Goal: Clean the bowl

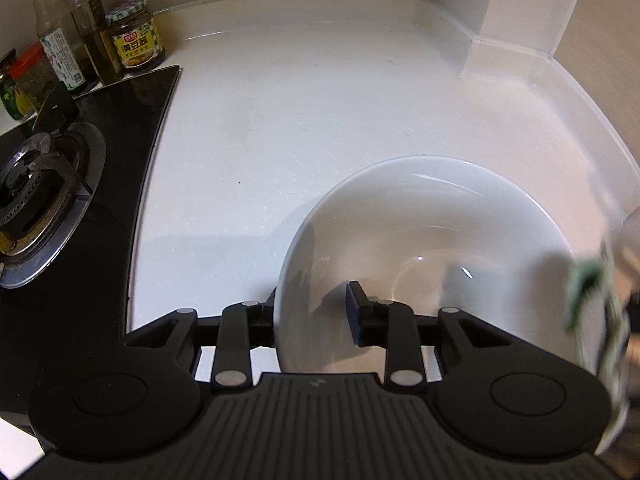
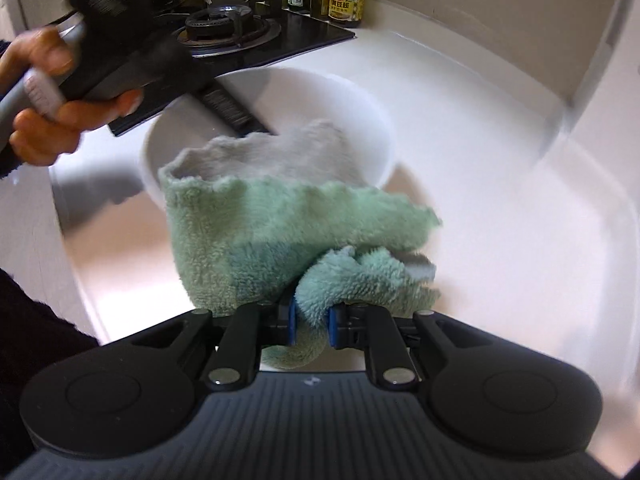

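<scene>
The white bowl [image 1: 432, 248] sits on the white surface [image 1: 280, 120] beside the stove [image 1: 60, 184], its near rim between the left gripper [image 1: 312, 312]'s spread jaws, which don't press it (likely there to steady it). The right gripper [image 2: 312, 320] pinches a green cloth [image 2: 280, 232] hanging just before the bowl, ready for wiping.
</scene>
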{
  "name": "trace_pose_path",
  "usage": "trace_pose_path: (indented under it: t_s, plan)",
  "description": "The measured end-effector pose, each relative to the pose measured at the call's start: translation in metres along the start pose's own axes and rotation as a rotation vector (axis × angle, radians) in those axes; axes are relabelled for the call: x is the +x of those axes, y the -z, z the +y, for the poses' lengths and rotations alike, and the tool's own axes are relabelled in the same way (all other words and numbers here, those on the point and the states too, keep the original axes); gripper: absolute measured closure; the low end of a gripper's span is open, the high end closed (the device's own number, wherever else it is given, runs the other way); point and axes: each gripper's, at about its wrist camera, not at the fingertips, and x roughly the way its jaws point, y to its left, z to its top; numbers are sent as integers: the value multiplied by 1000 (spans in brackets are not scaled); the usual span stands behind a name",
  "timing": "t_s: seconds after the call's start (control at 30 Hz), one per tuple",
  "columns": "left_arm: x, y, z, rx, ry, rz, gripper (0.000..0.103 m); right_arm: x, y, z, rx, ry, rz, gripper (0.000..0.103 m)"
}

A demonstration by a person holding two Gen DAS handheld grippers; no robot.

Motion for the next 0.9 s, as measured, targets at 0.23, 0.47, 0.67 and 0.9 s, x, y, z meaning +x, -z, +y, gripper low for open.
trace_pose_path:
  t_s: [0.23,0.47,0.67,0.9]
  plan:
    - [-3,5,0,-30,-27,-7,67,-3,12,46,120,-26,-63,91]
    - [-7,11,2,-34,-64,-8,67,8,5,80,147,-141,-160,91]
    - [-12,15,5,-25,-71,0,73,3,13,75,227,-208,-264,91]
    - [-14,21,-3,-3,-101,-17,73,-33,30,58,321,-90,-369,91]
